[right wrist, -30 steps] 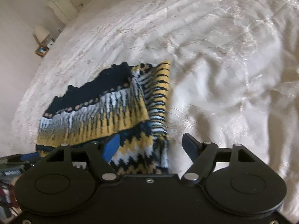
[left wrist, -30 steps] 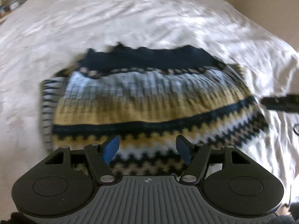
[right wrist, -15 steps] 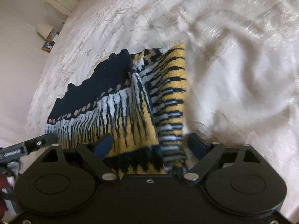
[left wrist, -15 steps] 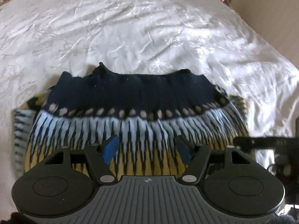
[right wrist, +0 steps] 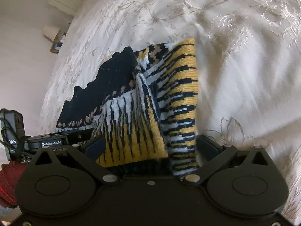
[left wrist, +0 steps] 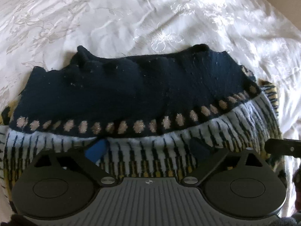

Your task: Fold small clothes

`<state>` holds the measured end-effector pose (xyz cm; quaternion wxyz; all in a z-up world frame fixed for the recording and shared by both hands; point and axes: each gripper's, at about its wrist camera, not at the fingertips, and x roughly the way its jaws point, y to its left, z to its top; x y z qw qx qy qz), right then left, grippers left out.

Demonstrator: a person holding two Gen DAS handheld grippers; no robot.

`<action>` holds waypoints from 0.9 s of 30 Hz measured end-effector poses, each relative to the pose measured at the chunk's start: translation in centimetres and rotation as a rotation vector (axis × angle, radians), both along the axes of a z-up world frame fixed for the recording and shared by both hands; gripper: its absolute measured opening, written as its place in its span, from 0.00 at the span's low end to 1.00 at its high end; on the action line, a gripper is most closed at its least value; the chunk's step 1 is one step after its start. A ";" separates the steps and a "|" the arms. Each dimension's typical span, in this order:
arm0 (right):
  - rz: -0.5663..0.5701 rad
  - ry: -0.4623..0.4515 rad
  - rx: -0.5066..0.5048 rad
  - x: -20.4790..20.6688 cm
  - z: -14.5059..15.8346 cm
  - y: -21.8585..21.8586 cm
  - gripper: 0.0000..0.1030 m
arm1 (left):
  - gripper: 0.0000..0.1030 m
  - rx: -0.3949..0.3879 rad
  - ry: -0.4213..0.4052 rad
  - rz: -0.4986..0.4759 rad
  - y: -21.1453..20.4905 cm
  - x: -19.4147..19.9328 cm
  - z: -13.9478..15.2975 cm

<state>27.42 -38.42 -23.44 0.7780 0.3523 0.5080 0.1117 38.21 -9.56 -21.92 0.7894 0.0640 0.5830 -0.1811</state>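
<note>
A small knitted sweater with a navy top band, pale blue, yellow and black stripes lies partly folded on a white bed. My left gripper is open, low over its pale blue striped band, fingers spread on the knit. In the right wrist view the sweater shows with its yellow striped side flap turned up. My right gripper is open, and its jaws straddle the sweater's near edge. The left gripper shows there at the left.
The white embroidered bedspread stretches all around the sweater. A nightstand with a lamp and a headboard stand at the far left beyond the bed. The right gripper's finger juts in at the left wrist view's right edge.
Both grippers have moved forward and down onto the sweater, which now fills more of each view. Both stay open.
</note>
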 end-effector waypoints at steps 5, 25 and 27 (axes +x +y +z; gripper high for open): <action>0.000 -0.001 -0.021 0.0 0.2 0.2 1.00 | 0.99 0.051 -0.006 0.027 -1.0 0.0 -0.2; -0.057 0.083 -0.008 1.5 0.0 0.8 1.00 | 0.97 0.098 0.038 0.027 -1.7 0.9 0.3; -0.026 0.105 -0.029 2.2 0.1 1.2 1.00 | 0.83 0.098 0.021 0.050 -1.5 1.1 1.1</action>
